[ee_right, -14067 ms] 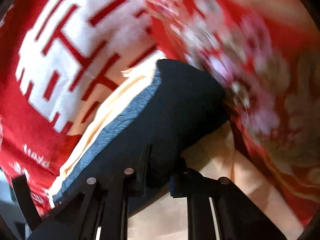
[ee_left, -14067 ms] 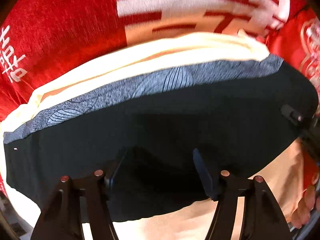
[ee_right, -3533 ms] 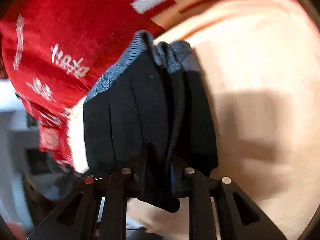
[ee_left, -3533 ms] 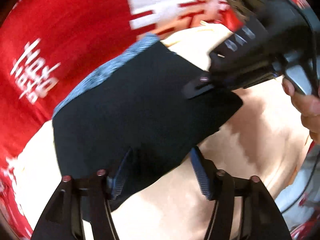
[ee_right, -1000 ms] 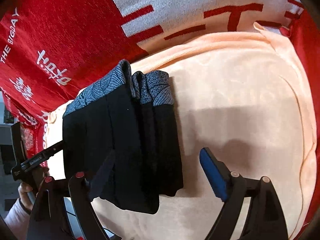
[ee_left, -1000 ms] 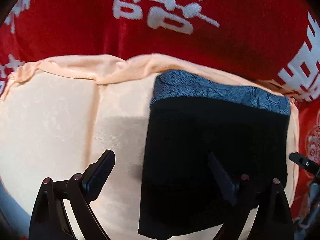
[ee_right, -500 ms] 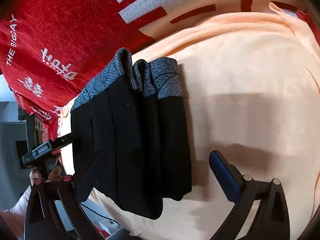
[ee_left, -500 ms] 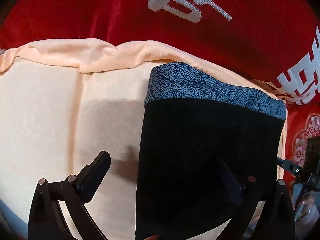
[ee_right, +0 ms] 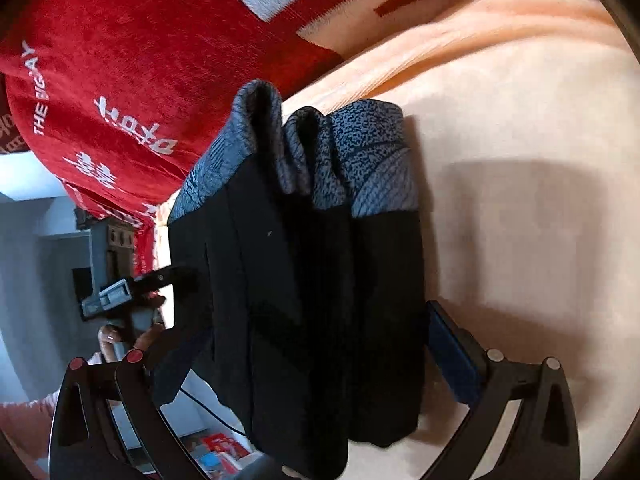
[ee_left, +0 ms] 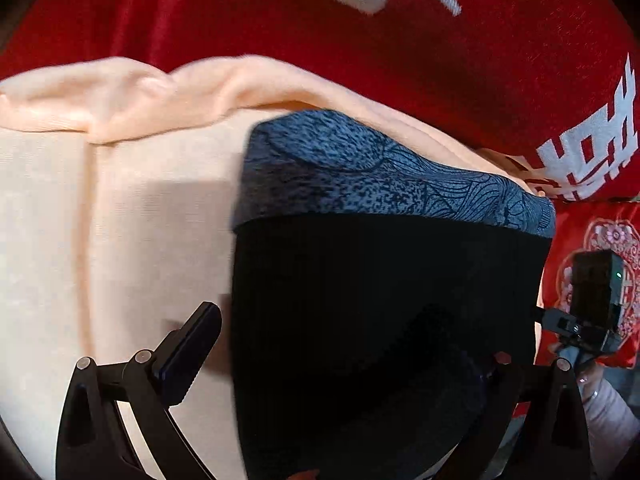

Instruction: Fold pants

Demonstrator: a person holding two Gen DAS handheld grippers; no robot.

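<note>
Two grippers are seen, each with two fingers spread wide and nothing clamped. One pair of pants (ee_left: 384,304) is counted, folded into a compact black stack with a blue-grey patterned waistband (ee_left: 384,176) at the end away from the jaws.

In the left wrist view, the left gripper (ee_left: 332,360) is held over the stack: one finger lies just off the stack's left edge above the peach cloth (ee_left: 120,220), the other is lost against the black fabric. In the right wrist view, the right gripper (ee_right: 312,344) is spread across the stack, so that the pants (ee_right: 304,288) lie between its fingers; whether the pads touch the fabric cannot be told.

Beyond the jaws, one peach cloth is spread beneath the pants, and one red blanket (ee_left: 360,40) with white characters lies farther out. The opposite gripper, gripped by a hand (ee_right: 120,332), is seen at the edge of each view.
</note>
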